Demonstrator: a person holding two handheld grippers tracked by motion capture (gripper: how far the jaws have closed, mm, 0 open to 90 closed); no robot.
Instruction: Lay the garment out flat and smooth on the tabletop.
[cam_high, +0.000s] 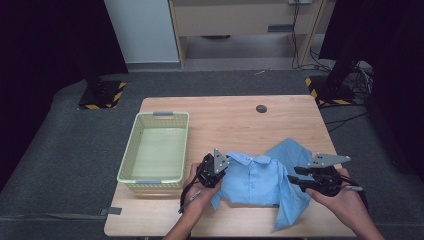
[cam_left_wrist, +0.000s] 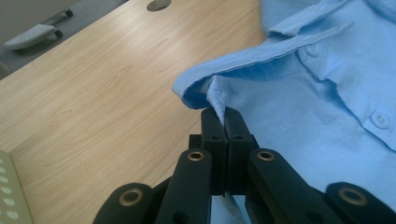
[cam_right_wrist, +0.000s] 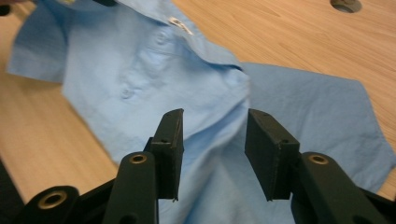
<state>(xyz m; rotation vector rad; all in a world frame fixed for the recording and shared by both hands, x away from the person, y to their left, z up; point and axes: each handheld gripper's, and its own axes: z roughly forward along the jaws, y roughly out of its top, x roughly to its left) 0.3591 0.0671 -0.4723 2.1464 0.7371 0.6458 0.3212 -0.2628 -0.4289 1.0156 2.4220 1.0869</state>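
Light blue button-up collared shirt (cam_high: 257, 181) lies crumpled on the near right part of the pale wooden table (cam_high: 235, 120); its lower hem is folded under, exact shape hard to read. Left gripper (cam_left_wrist: 225, 122) has its jaws pressed together on a fold of cloth at the shirt's left shoulder edge. Right gripper (cam_right_wrist: 212, 140) has jaws spread apart, a bunched ridge of shirt between them, contact unclear. Pale green perforated plastic basket (cam_high: 131, 150) sits on the table's left, just beside the left hand (cam_high: 200, 192), with nothing in it. Small dark round cable port (cam_high: 261, 108) at far edge. Grey carpet, dark surroundings.
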